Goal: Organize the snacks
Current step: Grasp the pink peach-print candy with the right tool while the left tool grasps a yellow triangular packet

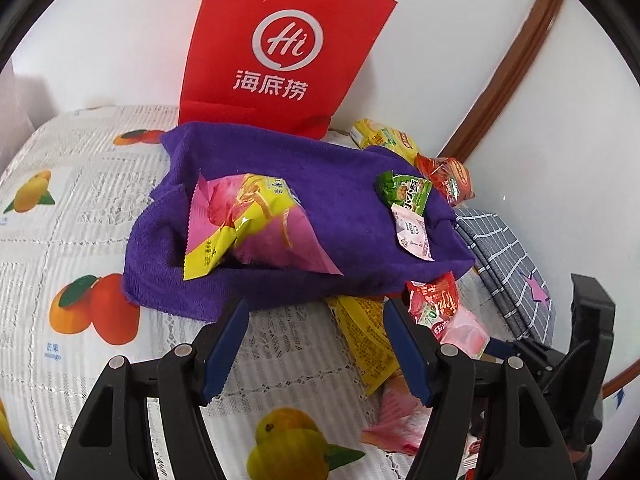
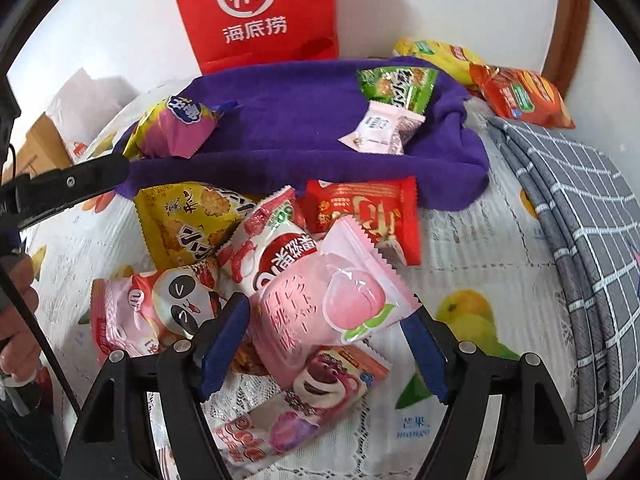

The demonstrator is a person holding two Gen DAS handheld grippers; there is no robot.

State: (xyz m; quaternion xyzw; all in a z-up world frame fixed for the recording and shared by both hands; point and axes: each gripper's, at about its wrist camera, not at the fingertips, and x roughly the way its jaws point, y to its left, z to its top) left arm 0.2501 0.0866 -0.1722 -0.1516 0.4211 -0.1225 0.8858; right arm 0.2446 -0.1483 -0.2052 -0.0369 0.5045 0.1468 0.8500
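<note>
Three packets on purple terry towel [image 2: 304, 120]: pink-yellow crisp bag [image 1: 248, 224], green sachet [image 2: 396, 84], pale pink sweet [image 2: 380, 130]. Mixed pile [image 2: 256, 248] on bench [image 2: 472, 248] unsorted. Left tongs [image 1: 314, 346] released, empty. Right tongs [image 2: 326, 354] spread around pink peach packet [image 2: 328, 304], not clenched. Judged: early stage.

Bright, even light; strong fisheye bending and dark corners.

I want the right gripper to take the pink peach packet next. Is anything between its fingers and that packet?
Nothing visible blocks it. The right gripper is open and the pink peach packet lies on top of the snack pile, already between the fingers. The strawberry bear packet lies underneath it, not in front.
</note>
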